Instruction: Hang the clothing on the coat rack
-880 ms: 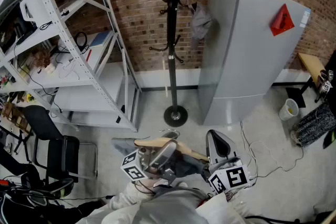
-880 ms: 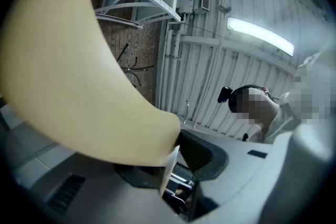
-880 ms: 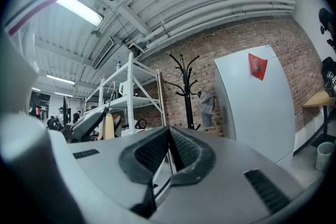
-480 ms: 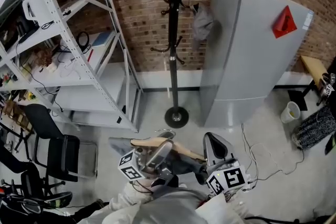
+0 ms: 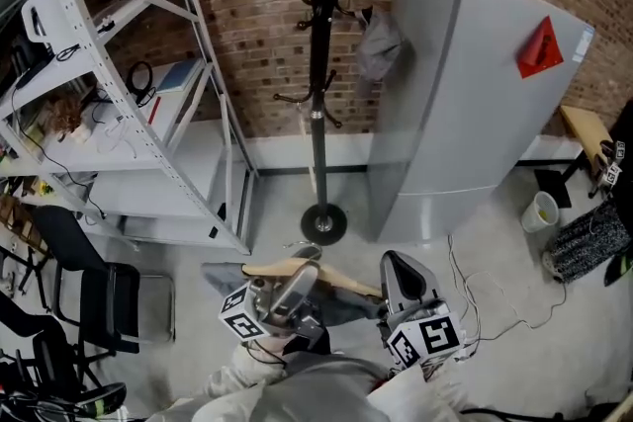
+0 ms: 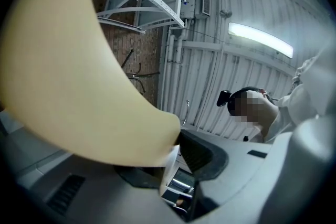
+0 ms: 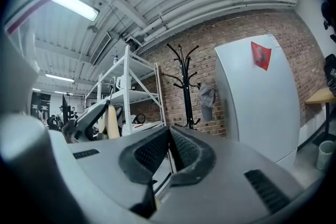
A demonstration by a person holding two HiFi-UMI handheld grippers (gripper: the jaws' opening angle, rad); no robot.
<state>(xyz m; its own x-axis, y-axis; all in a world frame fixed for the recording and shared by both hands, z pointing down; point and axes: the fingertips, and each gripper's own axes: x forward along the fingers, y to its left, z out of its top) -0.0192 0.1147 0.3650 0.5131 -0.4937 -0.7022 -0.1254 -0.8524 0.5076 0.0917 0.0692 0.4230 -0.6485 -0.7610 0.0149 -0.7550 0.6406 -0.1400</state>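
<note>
The black coat rack (image 5: 316, 64) stands against the brick wall, with a grey cloth (image 5: 378, 44) on one of its hooks. My left gripper (image 5: 297, 280) is low in the head view, shut on a pale wooden hanger (image 5: 297, 267). Dark grey clothing (image 5: 341, 308) hangs from it. That hanger (image 6: 79, 71) fills the left gripper view and presses against the jaw pad. My right gripper (image 5: 401, 272) is beside the clothing, its jaws together with nothing seen between them. In the right gripper view the rack (image 7: 185, 86) is straight ahead and the hanger (image 7: 111, 122) at left.
A tall grey cabinet (image 5: 465, 104) with a red triangle stands right of the rack. White metal shelving (image 5: 129, 114) full of items is on the left, with black chairs (image 5: 94, 287) below it. A white cup (image 5: 542, 209), a cable and a dark bundle lie on the floor at right.
Both grippers keep nearly the same pose with the hanger and clothing. The head view has shifted slightly, so the rack and shelving sit a little further left.
</note>
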